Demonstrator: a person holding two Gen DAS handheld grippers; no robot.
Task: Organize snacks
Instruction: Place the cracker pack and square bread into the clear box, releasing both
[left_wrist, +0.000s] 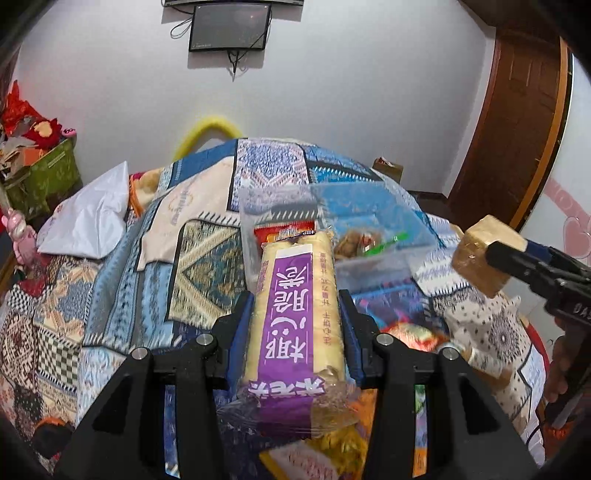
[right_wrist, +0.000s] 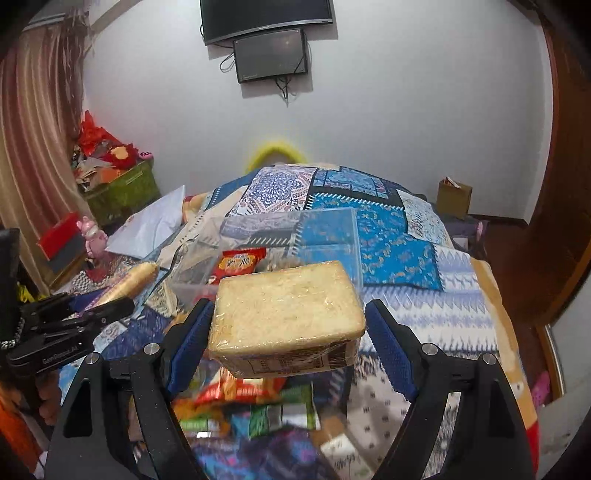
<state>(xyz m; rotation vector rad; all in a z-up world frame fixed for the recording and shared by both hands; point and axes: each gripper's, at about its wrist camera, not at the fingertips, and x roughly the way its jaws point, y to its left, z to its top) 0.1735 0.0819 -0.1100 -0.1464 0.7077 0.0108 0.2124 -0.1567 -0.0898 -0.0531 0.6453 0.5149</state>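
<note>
Nearest the lens, the left tool (left_wrist: 295, 325) is closed narrowly on a long purple-labelled biscuit pack (left_wrist: 293, 295), gripped across its width and projecting forward; the right tool (right_wrist: 288, 332), its blue pads set much wider, holds a plastic-wrapped block of sliced bread (right_wrist: 286, 319) by its two sides. Both items hang clear above the bed, and both tools tilt moderately downward, side by side, each visible at the edge of the other's view. Beneath them a loose heap of snack packets (right_wrist: 258, 402) lies unsorted on the patchwork bedspread (right_wrist: 388, 236). Just beyond stands the clear plastic container (left_wrist: 369, 236), already holding a red snack packet (right_wrist: 236, 264) and some small wrapped sweets (left_wrist: 354, 242). Judged from this, sorting is under way but far from complete: two items are in transit and most remain on the bed. Behind, wall-mounted screens (right_wrist: 269, 55) hang on the far wall.
</note>
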